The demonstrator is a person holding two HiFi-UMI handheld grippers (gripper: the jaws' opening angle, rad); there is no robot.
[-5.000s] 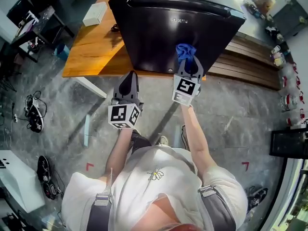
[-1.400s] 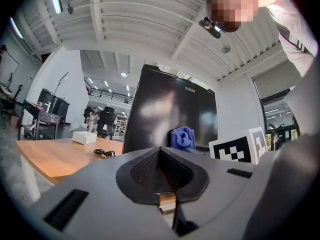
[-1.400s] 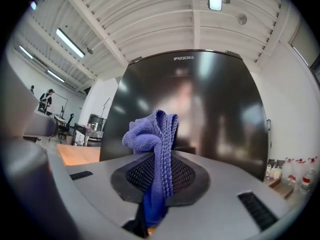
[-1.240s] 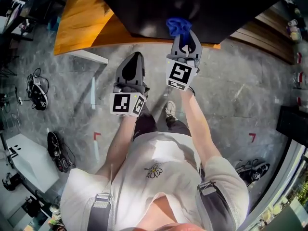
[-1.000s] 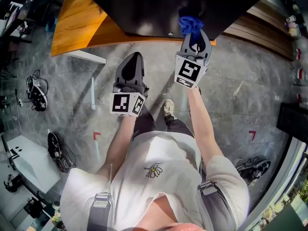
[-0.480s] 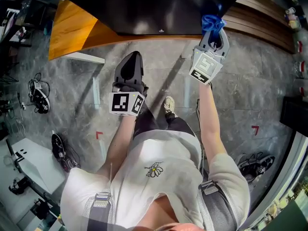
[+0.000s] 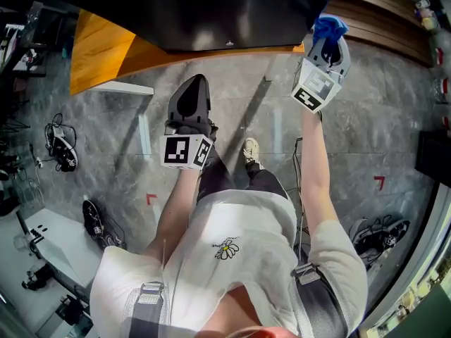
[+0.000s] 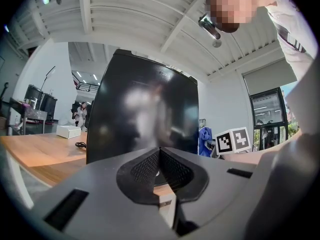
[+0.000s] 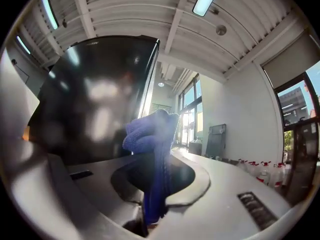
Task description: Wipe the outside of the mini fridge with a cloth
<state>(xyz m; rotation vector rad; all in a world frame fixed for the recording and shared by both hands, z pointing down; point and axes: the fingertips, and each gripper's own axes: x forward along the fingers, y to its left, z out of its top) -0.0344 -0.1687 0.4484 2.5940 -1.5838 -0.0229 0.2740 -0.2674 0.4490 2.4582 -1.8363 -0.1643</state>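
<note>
Head view, looking steeply down.

- mini fridge (image 7: 211, 5): black, glossy, at 12 o'clock, standing on wooden table (image 7: 106, 48); table edge running out to 10 o'clock.
- right gripper (image 7: 327, 42): up at 1 o'clock, at fridge's front right corner. Fingers pinching blue cloth (image 7: 328, 27), with cloth bunched above the tips.
- In right gripper view: right gripper (image 9: 152, 184) clamped on cloth (image 9: 152, 134). A narrow strip of cloth caught between the pads, a loose wad standing up past them. Fridge (image 9: 95, 99) filling 9 to 12 o'clock, wad just beside its right edge. Contact with the surface: cannot tell.
- left gripper (image 7: 194, 84): near centre of head view, below fridge front, well apart from it, pointing toward 12 o'clock.
- In left gripper view: left gripper (image 8: 160, 156) with fingers pressed together, nothing between them. Fridge door (image 8: 145, 104) straight ahead at 12 o'clock. Cloth (image 8: 204, 140) and the right gripper's marker cube (image 8: 232, 140) at 3 o'clock. White box (image 8: 68, 131) on tabletop at 9 o'clock.
- Grey stone-pattern floor (image 7: 84, 160) below, with a shoe (image 7: 250, 148) of the person just right of the left gripper.
</note>
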